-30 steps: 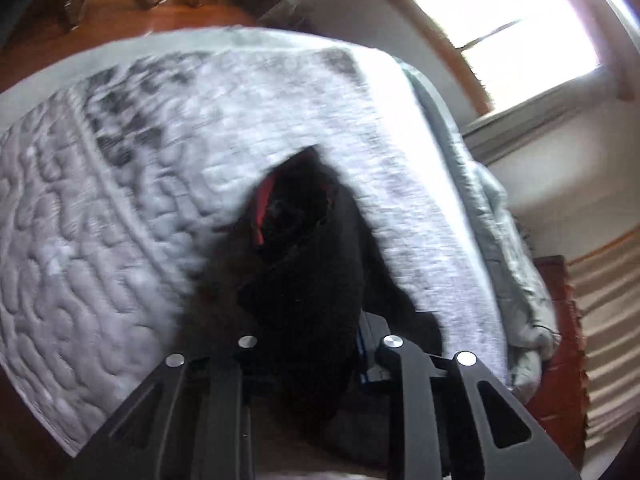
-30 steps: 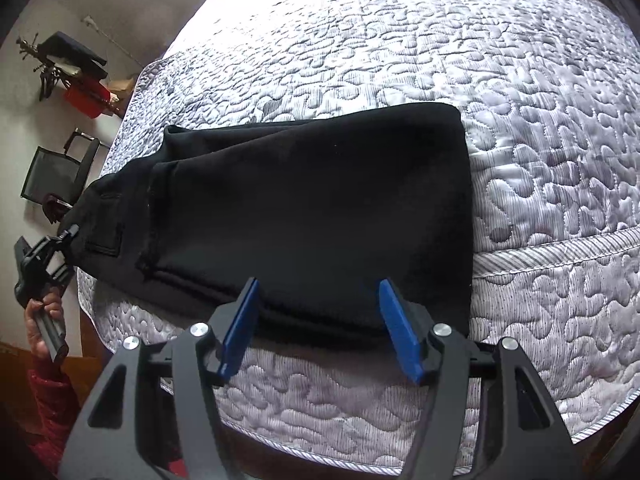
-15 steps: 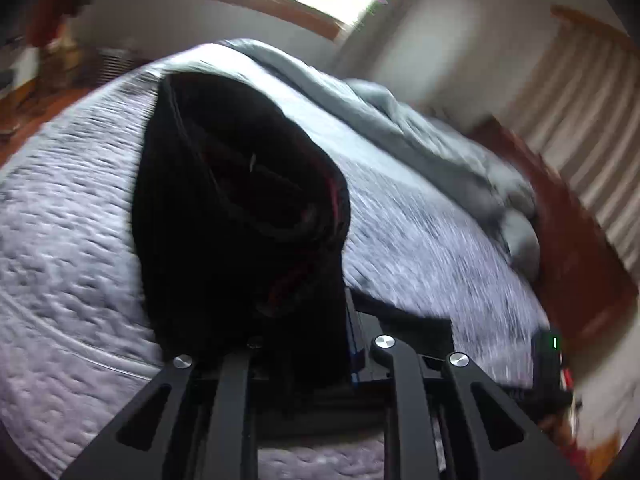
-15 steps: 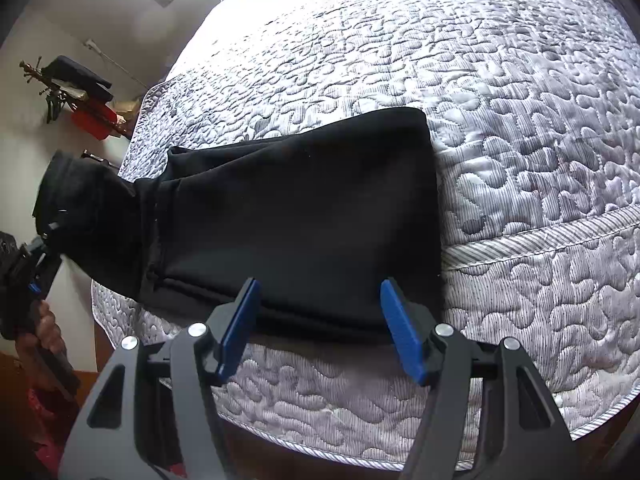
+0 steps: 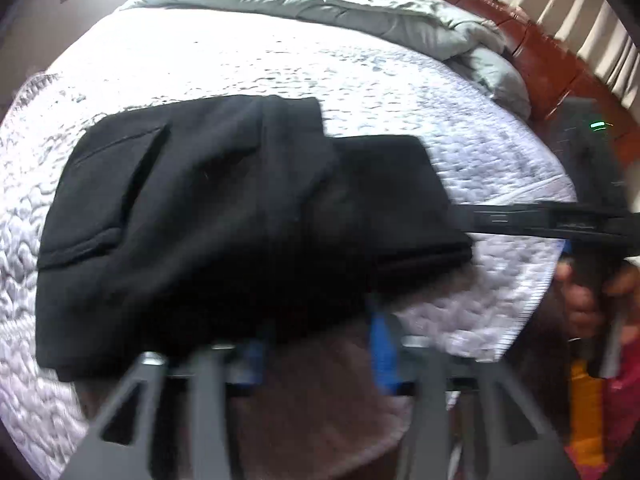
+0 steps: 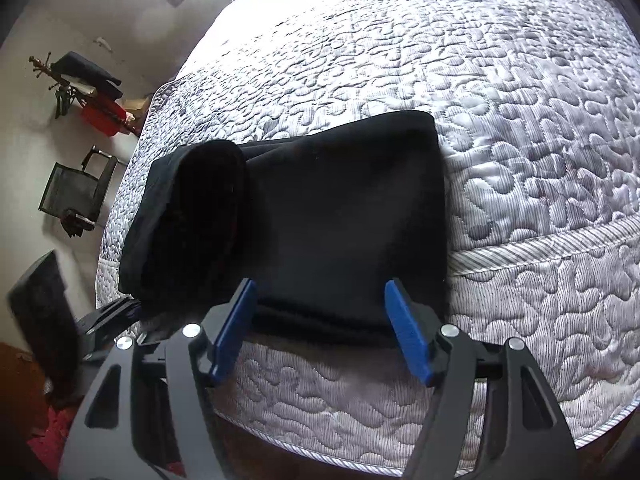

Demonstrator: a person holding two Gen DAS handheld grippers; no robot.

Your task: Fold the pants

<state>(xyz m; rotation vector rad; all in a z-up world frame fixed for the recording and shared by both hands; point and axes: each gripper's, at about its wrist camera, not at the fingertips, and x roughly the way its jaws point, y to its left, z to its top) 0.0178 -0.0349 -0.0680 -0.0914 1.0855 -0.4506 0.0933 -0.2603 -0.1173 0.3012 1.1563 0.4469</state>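
On the grey-white quilted bedspread (image 6: 520, 128), near its front edge, the black soft-fabric pants (image 6: 340, 216) lie as a compact rectangle with one end laid over the rest, so the folding looks nearly finished, perhaps needing only squaring up. Both the left gripper (image 5: 316, 344) and right gripper (image 6: 320, 328) stand wide apart, holding nothing.
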